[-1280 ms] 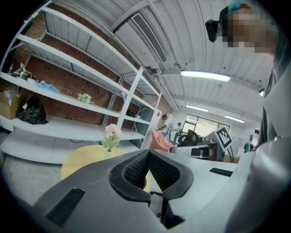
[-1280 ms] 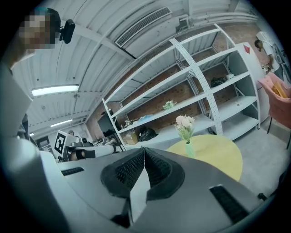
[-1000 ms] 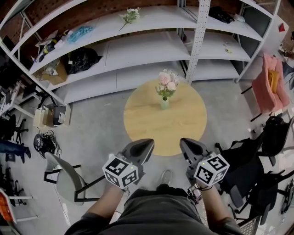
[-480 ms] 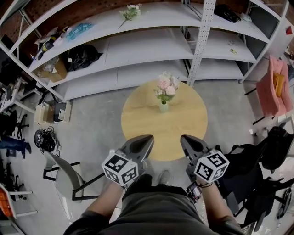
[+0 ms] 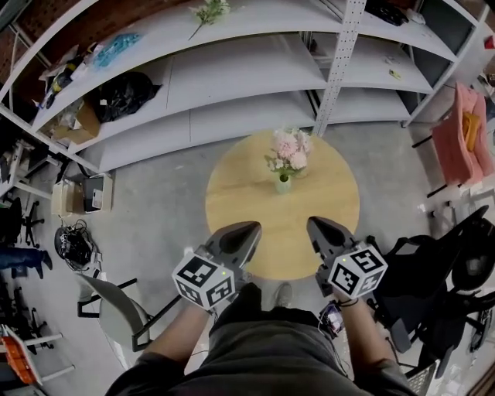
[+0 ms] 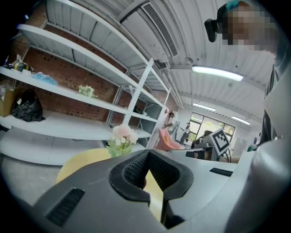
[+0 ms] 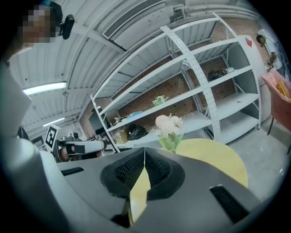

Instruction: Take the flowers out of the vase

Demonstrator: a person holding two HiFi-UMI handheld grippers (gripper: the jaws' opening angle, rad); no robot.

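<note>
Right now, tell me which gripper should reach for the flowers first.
Right, but only narrowly. In the head view the right gripper sits slightly nearer the flowers in the vase than the left gripper. Both are shut, empty, and short of the bouquet.

There is one round yellow wooden bench (image 5: 255, 209). On it stands one small pale green vase (image 5: 283, 184), at 12 o'clock from the middle. The vase holds one bunch of pink and white flowers (image 5: 289, 148). One more loose flower sprig (image 5: 207, 11) lies on the top white shelf (image 5: 263, 19) at 12 o'clock. There are two grey tools, the left tool (image 5: 251, 228) and the right tool (image 5: 315, 224). Each has one black-and-white marker cube (image 5: 203, 280). One black bag (image 5: 122, 94) sits at 10 o'clock and one grey chair (image 5: 116, 309) at 8 o'clock.
</note>
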